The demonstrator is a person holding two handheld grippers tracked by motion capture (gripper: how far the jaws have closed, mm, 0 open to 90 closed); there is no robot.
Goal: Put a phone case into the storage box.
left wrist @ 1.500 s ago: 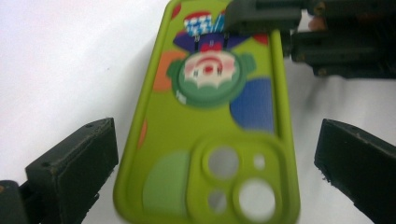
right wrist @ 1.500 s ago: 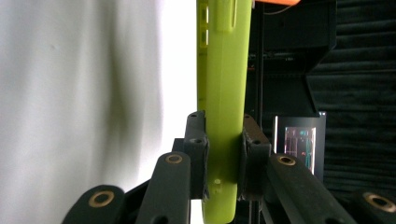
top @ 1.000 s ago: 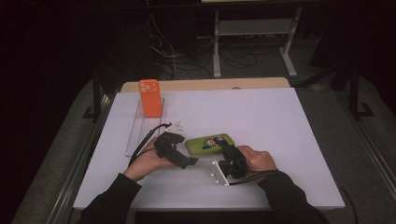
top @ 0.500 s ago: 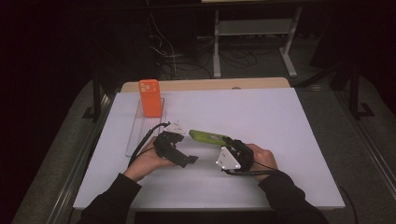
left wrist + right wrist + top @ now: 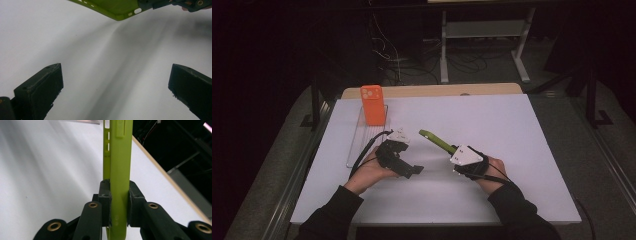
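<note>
Your right gripper [image 5: 455,151] clamps the green phone case [image 5: 117,162] by one end at the table's 6 o'clock, edge-on and off the surface, so it may twist or slip, while your left gripper [image 5: 115,87] waits wide open, empty.

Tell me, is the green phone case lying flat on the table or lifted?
Lifted. The right tool grips the green phone case by its edge, above the table.
</note>
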